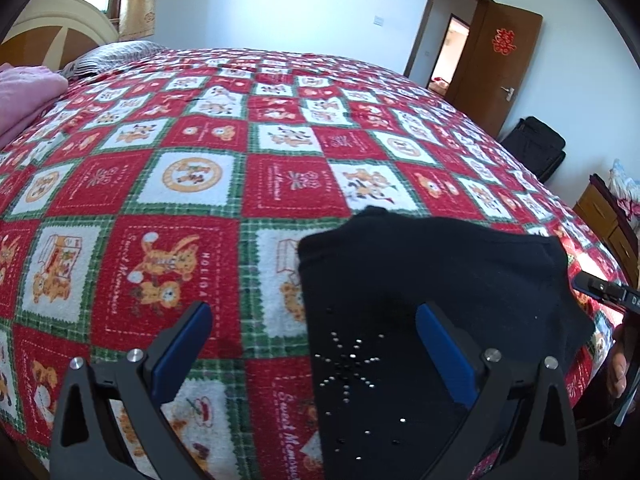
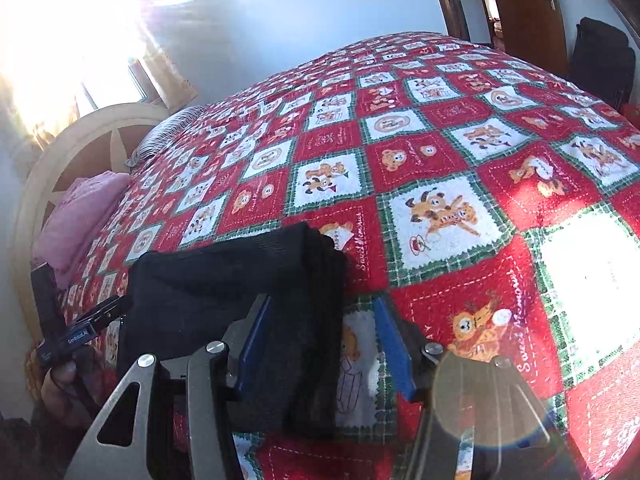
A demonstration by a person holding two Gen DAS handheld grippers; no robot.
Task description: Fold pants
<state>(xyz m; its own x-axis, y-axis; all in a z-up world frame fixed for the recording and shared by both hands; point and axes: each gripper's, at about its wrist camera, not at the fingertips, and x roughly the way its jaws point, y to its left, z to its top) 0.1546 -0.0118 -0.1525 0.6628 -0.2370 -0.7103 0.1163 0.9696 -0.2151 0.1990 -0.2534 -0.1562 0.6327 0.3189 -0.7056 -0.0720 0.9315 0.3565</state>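
Folded black pants on our bear-print bedspread

Our left gripper hung wide open, gripping nothing, over the bedspread and the pants' left edge; our right gripper stood open too, straddling their right edge.

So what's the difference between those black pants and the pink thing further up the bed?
The black pants are folded into a compact block near the bed's edge, between the two open grippers, left and right; the pink bedding lies in a loose, rumpled heap by the headboard. The pants carry small shiny studs; the pink bedding looks plain. Both rest on the red checked blanket.
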